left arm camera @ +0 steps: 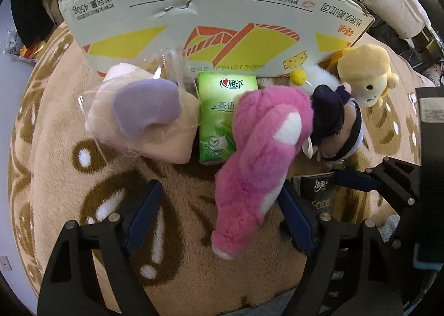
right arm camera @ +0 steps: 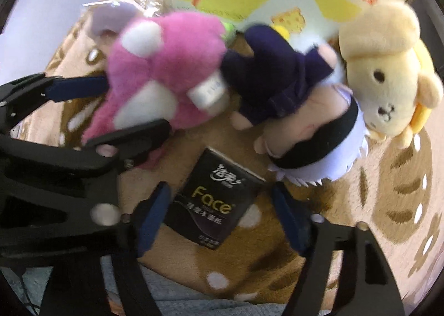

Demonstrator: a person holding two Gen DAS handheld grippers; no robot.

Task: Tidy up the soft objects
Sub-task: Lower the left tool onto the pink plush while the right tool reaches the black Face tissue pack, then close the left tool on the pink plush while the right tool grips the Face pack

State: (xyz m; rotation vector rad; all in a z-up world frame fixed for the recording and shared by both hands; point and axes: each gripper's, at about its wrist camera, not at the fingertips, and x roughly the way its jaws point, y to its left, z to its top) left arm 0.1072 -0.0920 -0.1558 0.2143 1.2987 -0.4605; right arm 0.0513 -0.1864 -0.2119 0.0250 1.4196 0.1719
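Plush toys [left arm camera: 255,149] crowding cardboard box [left arm camera: 211,19]

Two black grippers: left [left arm camera: 219,216], right [right arm camera: 219,218]. Matte angular frames with cut-out struts, round silver screws at the pivots. Flat dark-blue pads on the fingers [left arm camera: 145,213]. Boxy black body behind the right one.

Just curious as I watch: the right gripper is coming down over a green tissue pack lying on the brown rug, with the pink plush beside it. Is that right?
Not quite. The right wrist view shows the right gripper straddling a black tissue pack, not green, on the brown rug, with the pink plush beside it.
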